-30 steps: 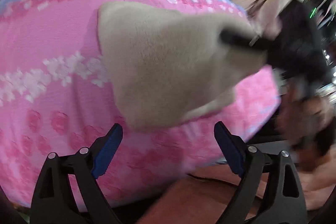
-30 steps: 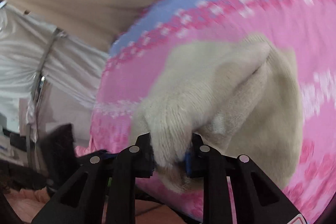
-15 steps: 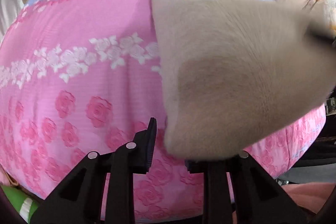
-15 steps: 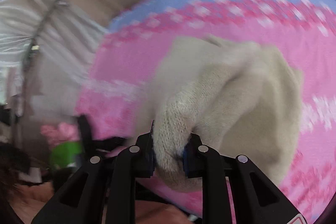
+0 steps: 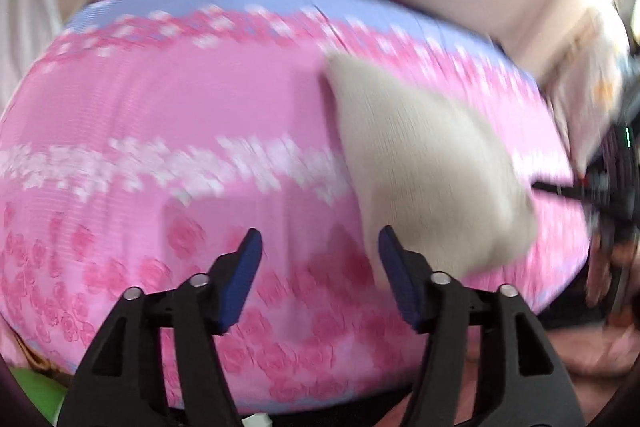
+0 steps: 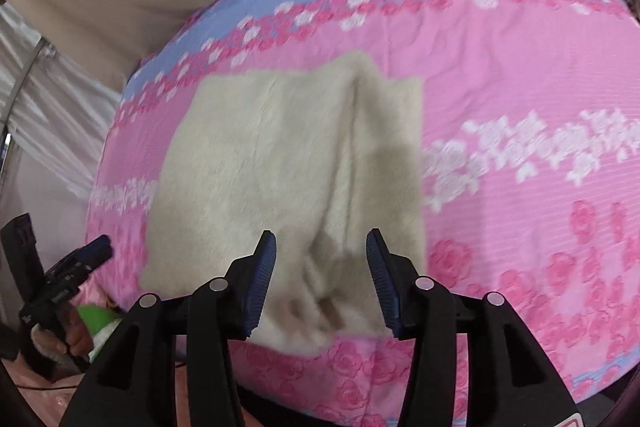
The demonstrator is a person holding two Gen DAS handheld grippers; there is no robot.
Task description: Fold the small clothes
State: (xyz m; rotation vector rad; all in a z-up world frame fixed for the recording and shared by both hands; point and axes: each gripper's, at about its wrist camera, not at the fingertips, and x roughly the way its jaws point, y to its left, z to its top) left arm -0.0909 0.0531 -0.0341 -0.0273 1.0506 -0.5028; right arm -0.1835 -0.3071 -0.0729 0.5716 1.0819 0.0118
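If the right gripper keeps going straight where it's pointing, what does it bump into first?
Most likely the cream knit garment lying on the pink floral cover. The right gripper has just been opening, its jaws apart with the garment's near edge showing between them, not pinched. Depth is hard to judge here.

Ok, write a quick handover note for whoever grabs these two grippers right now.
Left gripper: jaws have just been opening, nothing between them, beside the cloth.
Right gripper: jaws have just been opening off the cream knit cloth, whose near edge lies between them, unpinched.
Cloth lies on the pink floral cover, one fold ridge running down it.
Done: one fold laid and released.
Left: probably flatten the ridge and fold again.
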